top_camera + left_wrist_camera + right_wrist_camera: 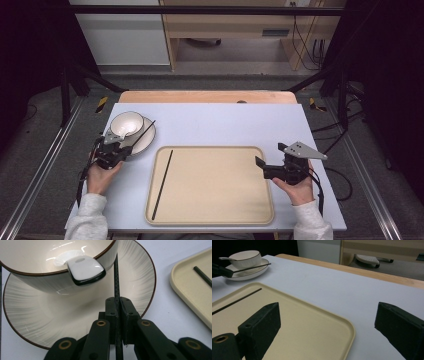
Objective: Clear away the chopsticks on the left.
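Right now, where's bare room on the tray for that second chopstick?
The tray is bare right of the chopstick already on it. It is crowded at the plate, where the bowl and left gripper sit.

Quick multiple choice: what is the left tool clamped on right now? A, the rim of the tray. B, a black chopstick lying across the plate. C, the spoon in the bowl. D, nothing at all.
B: in the left gripper view the left tool has its jaws pressed together on the thin black chopstick, which runs over the plate beside the bowl.
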Demonstrator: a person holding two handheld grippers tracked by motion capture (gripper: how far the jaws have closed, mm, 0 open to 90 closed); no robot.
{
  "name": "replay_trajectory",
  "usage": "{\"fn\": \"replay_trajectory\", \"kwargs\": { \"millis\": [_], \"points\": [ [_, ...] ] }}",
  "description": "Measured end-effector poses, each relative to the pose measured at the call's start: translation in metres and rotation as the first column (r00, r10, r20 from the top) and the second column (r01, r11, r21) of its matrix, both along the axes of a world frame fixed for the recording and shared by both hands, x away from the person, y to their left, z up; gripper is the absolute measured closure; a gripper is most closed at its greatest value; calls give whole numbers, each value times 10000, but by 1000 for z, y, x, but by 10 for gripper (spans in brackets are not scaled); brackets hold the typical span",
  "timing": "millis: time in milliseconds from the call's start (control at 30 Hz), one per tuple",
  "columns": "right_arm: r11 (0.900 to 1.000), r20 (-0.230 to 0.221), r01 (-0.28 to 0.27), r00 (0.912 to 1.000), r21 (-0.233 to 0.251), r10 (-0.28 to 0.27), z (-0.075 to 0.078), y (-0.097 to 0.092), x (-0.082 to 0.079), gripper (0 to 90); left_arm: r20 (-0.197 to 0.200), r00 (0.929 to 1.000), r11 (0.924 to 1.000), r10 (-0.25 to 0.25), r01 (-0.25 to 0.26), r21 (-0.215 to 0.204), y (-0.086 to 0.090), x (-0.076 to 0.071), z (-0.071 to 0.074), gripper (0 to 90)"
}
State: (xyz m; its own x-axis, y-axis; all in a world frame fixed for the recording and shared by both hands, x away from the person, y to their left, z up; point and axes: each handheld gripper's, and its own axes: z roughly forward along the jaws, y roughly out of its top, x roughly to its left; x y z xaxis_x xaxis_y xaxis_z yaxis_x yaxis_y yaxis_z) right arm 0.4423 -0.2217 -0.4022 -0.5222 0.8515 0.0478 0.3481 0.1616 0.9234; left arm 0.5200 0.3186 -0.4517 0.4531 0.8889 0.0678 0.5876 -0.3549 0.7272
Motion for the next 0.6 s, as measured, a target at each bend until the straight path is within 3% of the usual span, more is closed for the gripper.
{"fn": "replay_trajectory", "kwargs": {
  "millis": [100,133,600],
  "points": [
    [10000,14,-1,10000,-8,1,0,-1,0,66,61,10000,10000,52,-52,-47,-1,-3,2,851],
    [10000,16,32,10000,32,-32,1,-1,-1,66,99,9999,9996,81,-78,-257,-1,-5,3,851],
    [9999,136,89,9999,112,-91,3,-4,-2,63,450,9988,9990,180,-161,-415,-18,-25,21,851]
  ]
}}
